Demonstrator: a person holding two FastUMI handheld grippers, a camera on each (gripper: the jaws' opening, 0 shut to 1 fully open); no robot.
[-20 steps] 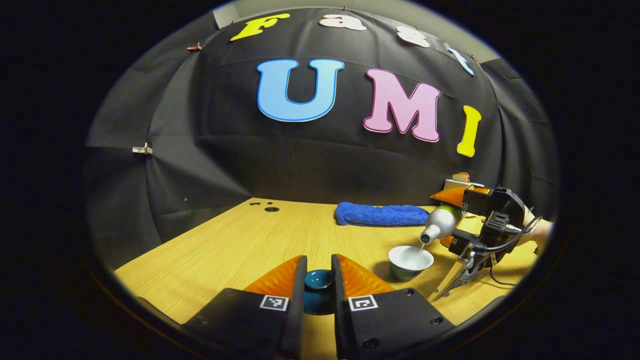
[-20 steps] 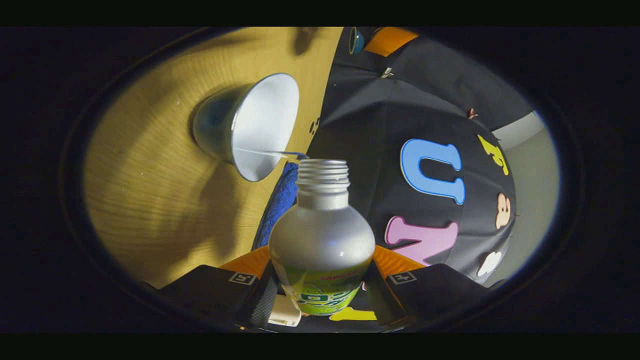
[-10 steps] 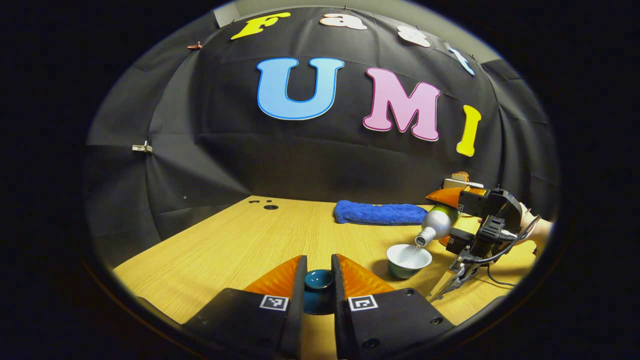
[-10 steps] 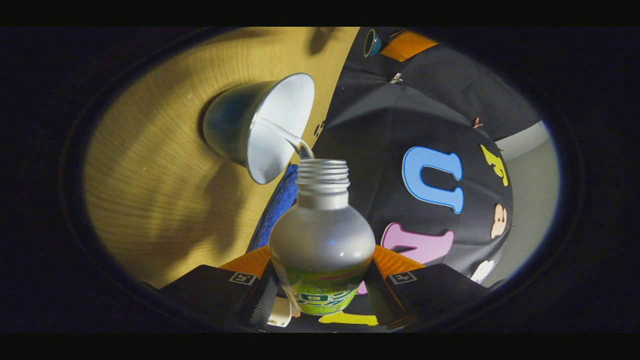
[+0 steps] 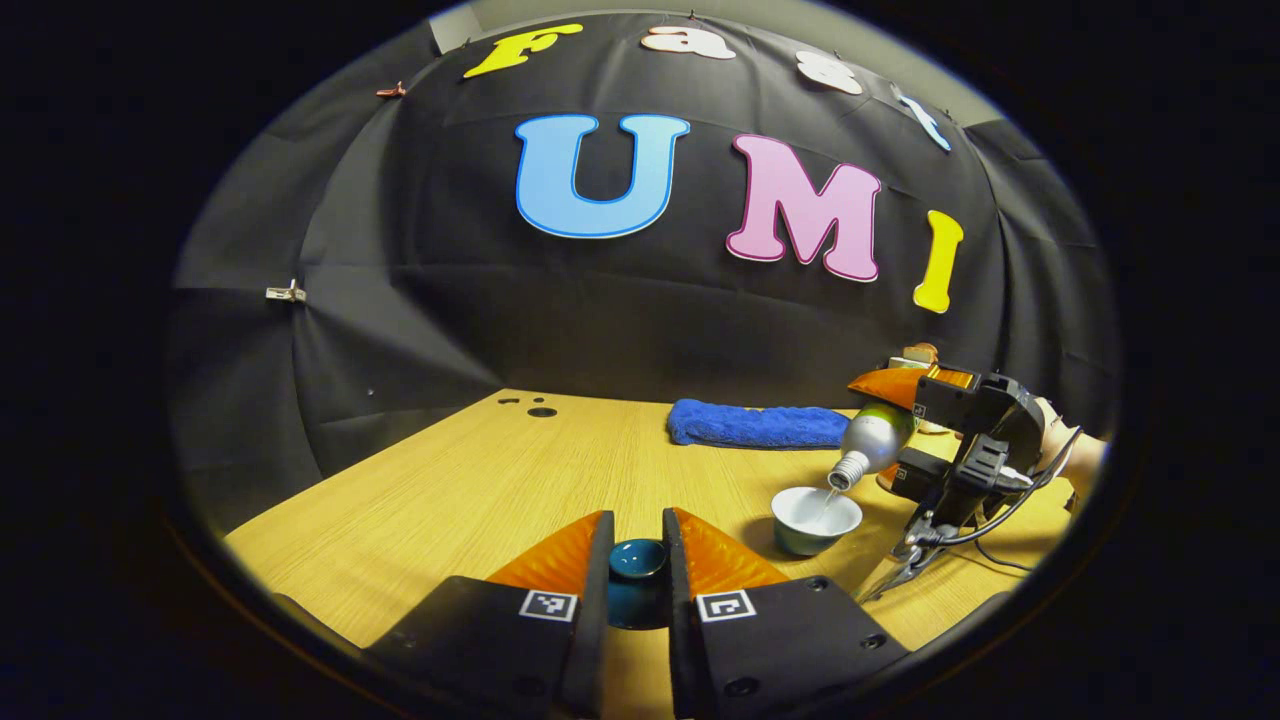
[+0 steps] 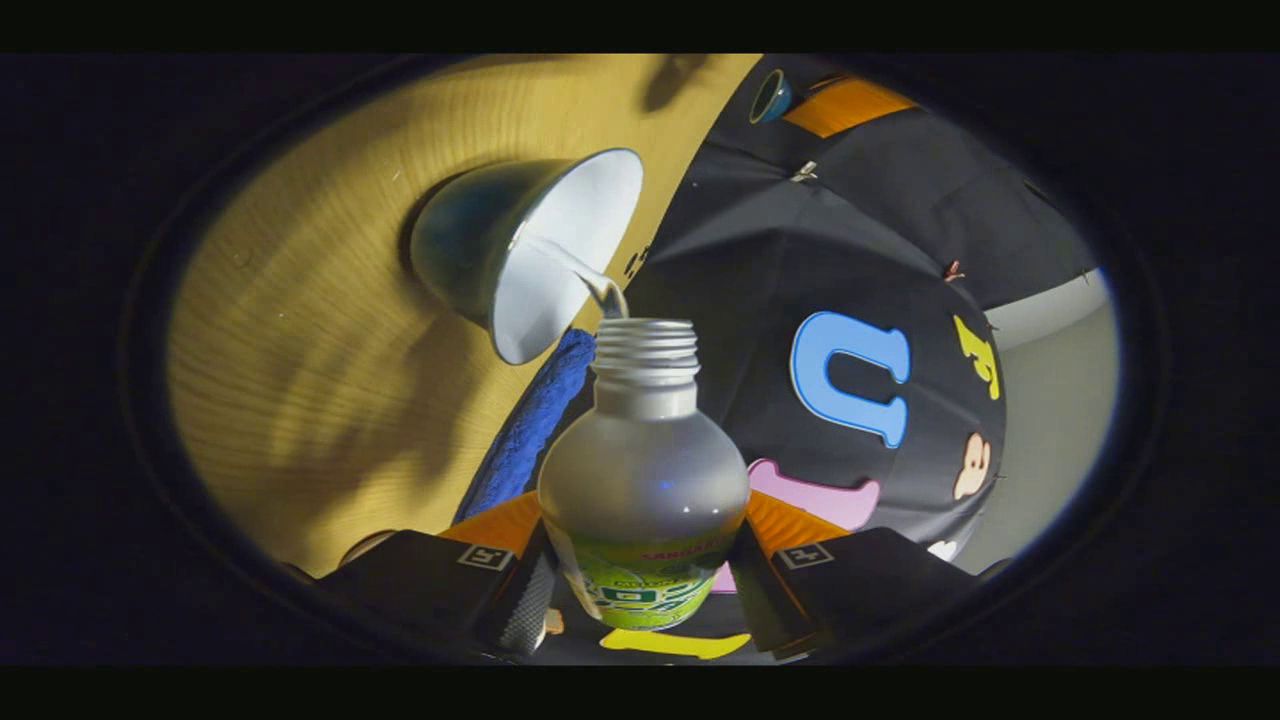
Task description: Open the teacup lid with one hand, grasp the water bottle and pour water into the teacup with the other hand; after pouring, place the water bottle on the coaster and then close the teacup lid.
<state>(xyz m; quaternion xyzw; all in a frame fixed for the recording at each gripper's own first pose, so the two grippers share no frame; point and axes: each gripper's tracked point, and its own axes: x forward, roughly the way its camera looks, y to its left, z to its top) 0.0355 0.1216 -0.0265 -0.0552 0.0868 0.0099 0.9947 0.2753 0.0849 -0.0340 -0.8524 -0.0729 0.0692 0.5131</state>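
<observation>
The left gripper is clamped on the dark teal teacup lid, both fingers pressing its sides, held above the wooden table at the near edge.

Well to its right, the right gripper grips the water bottle around its belly, both fingers against the label band. The bottle is tipped neck-down (its cap is off), and a thin stream of water runs from its threaded mouth into the white-lined teacup, which stands on the table just below the mouth.

The bottle's label is green with small red and dark print, too blurred to read. A blue towel lies beyond the cup by the wall.
</observation>
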